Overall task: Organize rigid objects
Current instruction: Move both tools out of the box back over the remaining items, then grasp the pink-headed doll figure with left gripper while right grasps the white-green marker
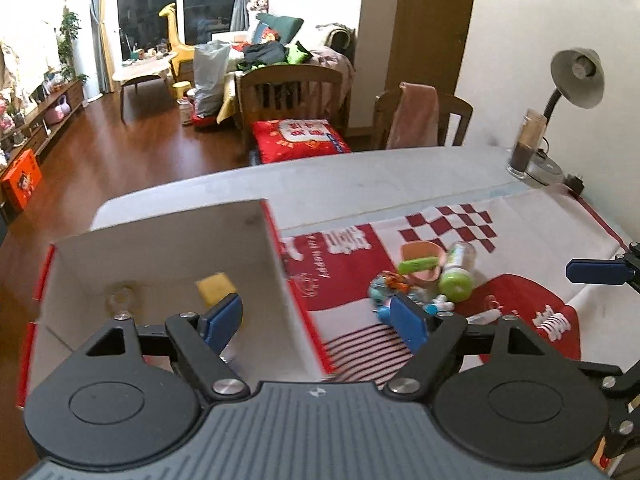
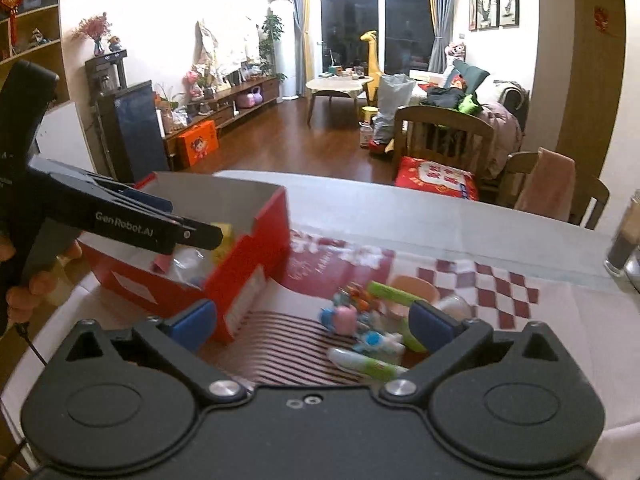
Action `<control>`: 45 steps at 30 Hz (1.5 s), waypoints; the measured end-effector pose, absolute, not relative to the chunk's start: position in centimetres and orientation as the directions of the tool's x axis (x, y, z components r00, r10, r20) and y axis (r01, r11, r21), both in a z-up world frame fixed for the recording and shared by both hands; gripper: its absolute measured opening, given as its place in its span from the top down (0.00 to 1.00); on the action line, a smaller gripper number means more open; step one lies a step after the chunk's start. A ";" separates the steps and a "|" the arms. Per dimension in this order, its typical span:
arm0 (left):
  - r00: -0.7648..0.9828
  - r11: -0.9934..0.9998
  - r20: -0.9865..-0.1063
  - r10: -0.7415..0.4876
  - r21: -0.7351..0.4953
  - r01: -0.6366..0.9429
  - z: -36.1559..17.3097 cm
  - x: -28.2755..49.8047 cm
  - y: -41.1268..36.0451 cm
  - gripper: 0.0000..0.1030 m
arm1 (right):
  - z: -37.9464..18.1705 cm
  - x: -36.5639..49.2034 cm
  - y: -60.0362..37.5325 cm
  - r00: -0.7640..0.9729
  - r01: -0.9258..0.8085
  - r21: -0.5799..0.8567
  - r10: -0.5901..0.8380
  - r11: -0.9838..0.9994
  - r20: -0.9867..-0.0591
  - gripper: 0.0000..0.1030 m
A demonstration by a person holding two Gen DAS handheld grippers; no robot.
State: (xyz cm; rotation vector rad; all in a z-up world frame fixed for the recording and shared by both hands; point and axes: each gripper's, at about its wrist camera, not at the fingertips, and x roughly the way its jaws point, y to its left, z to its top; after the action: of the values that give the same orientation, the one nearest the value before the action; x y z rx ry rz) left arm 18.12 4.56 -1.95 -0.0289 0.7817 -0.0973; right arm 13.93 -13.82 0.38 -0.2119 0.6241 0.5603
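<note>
Printed in pale letters along the side of the left gripper [image 2: 120,216]: "GenRobot.AI". White lettering on the red-and-white cloth [image 1: 344,280] and on the red cushion [image 1: 298,136], too blurred to read. Nothing legible on the red box [image 2: 240,276].

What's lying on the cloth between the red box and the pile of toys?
Nothing: in the right wrist view, bare patterned cloth separates the red box from the toy pile.
</note>
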 end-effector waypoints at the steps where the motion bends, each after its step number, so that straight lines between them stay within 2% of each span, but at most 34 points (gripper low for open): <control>1: 0.699 0.994 -0.707 -0.106 -0.071 0.078 -2.3 18.3 4.0 0.21 | 0.1 14.1 -14.3 0.671 -0.551 -0.028 0.423 0.834 -0.609 0.00; 9: 0.672 0.991 -0.727 -0.137 -0.103 0.090 -4.8 19.6 -1.1 0.21 | -2.7 15.6 -17.8 0.645 -0.559 -0.052 0.395 0.828 -0.654 0.00; 25: 0.627 0.993 -0.778 -0.031 -0.098 -0.072 -11.6 25.0 -6.9 0.21 | -7.7 20.1 -20.2 0.583 -0.640 -0.101 0.395 0.762 -0.710 0.03; 38: 0.575 0.984 -0.814 0.078 -0.031 -0.177 -15.1 28.8 -9.0 0.21 | -10.9 22.4 -20.3 0.502 -0.746 -0.129 0.423 0.654 -0.754 0.05; 44: 0.563 0.977 -0.817 0.123 0.000 -0.213 -15.9 29.8 -9.6 0.21 | -12.0 23.8 -19.6 0.484 -0.784 -0.161 0.428 0.599 -0.763 0.12; 45: 0.561 0.976 -0.818 0.128 0.001 -0.220 -16.0 29.9 -9.6 0.21 | -12.1 24.1 -19.5 0.472 -0.793 -0.159 0.430 0.588 -0.769 0.16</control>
State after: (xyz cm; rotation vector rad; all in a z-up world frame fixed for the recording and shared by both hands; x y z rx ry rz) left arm 29.89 -9.55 -15.99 -0.1048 0.9538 0.2052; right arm 24.08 -19.52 -12.15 -0.5494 0.7507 0.7962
